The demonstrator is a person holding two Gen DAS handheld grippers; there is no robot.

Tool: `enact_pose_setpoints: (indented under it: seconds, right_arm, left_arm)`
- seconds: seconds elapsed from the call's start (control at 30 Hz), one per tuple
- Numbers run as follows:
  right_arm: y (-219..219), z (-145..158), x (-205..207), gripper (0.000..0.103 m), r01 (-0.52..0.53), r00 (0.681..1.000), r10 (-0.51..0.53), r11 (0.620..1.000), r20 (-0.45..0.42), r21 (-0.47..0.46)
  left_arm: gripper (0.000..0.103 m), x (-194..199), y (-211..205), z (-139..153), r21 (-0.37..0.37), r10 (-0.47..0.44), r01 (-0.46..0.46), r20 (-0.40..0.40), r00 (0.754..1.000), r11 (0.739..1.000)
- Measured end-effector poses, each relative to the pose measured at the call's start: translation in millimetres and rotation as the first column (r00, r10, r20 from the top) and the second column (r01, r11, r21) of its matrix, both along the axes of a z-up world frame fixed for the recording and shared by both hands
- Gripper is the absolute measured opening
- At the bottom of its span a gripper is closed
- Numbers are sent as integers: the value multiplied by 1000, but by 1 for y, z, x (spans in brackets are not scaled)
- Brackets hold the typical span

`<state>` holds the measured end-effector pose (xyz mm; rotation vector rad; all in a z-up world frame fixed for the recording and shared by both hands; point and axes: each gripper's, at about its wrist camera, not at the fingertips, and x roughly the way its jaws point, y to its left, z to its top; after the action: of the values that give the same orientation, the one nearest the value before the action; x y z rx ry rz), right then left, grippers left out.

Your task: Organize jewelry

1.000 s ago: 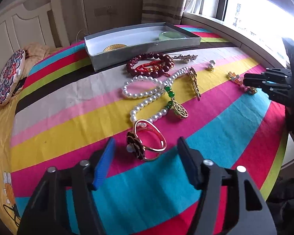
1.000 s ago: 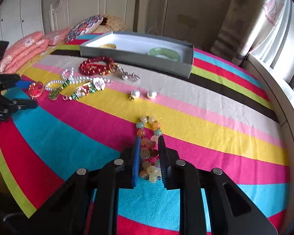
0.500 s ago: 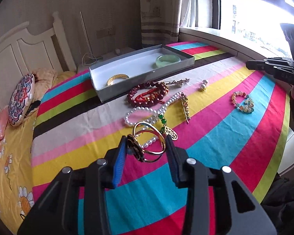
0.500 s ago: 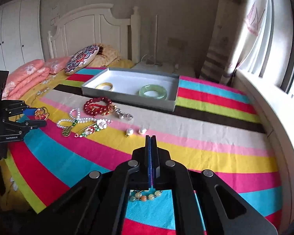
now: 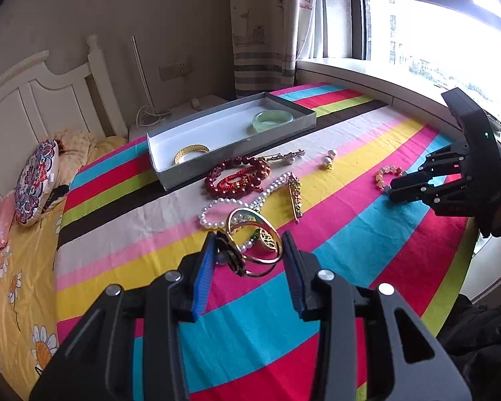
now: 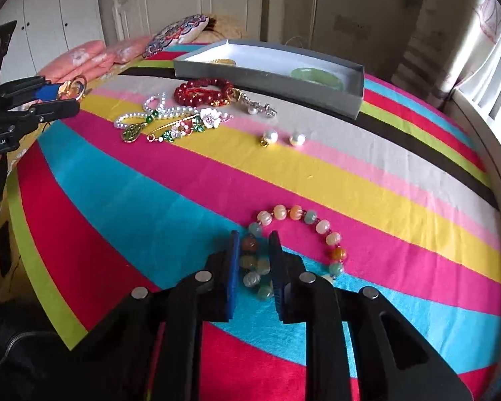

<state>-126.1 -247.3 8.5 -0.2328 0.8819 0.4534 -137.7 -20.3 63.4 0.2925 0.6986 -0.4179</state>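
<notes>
My left gripper [image 5: 248, 250] is shut on a gold bangle with a dark flower [image 5: 250, 250] and holds it above the striped cloth; it also shows in the right wrist view [image 6: 73, 87]. My right gripper [image 6: 254, 264] has its jaws narrowly apart around one side of a pastel bead bracelet [image 6: 317, 227] that lies on the cloth. A grey box [image 5: 237, 163] at the back holds a green jade bangle [image 5: 272, 120] and a gold bangle [image 5: 192, 152].
Red bead bracelets [image 5: 237, 177], a pearl necklace [image 5: 250, 200], a gold flower brooch [image 6: 183, 127], a silver pin [image 5: 284, 157] and two pearl earrings [image 6: 284, 138] lie on the cloth. A patterned cushion [image 5: 35, 183] lies left. A window sill [image 5: 367, 80] runs along the right.
My left gripper has lifted the gold bangle clear of the cloth. My right gripper was shut and raised; now it is low, jaws apart around the pastel bracelet.
</notes>
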Motion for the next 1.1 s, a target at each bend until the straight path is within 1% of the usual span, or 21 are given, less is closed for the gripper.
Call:
enact_pose_setpoints:
  seconds: [0.03,0.13,0.17,0.27,0.33,0.37,0.5,0.63,0.73,0.9,1.1]
  right_arm:
    - [0,2,-3,11,-15,1000,15,999,2,34]
    - [-6,12,-8,11,1,1000,-4,994,23,110]
    - [-12,18,-7,11,16,1000,-19,986,21,166]
    - [-29,35,-1,11,58,998,-66,944,16,324]
    - [-36,46,4,11,66,997,-78,916,15,397]
    - [-37,51,6,11,66,996,-82,907,21,416]
    - [-35,73,14,11,56,994,-91,904,64,423]
    - [-29,91,28,11,42,990,-90,919,106,393]
    - [-25,100,46,11,43,987,-97,929,129,367]
    - [-17,111,84,11,53,984,-108,934,138,353]
    - [5,117,137,11,58,985,-106,948,140,312]
  left_arm:
    - [38,-1,0,1,6,2,-2,7,1000,1000]
    - [38,0,1,6,15,8,-9,27,1000,1000]
    - [38,0,1,9,14,7,-8,32,999,1000]
    - [38,2,-1,16,23,4,-5,48,999,1000]
    - [38,4,-3,19,28,-1,-1,54,999,1000]
    - [38,5,-5,21,33,-2,0,60,998,999]
    - [38,13,-9,29,41,-13,10,68,998,999]
    - [38,29,-14,36,54,-22,18,74,997,998]
    - [38,49,-18,43,57,-22,18,74,997,998]
    - [38,93,-27,52,68,-16,12,65,998,998]
    - [38,144,-38,53,83,7,-10,39,999,997]
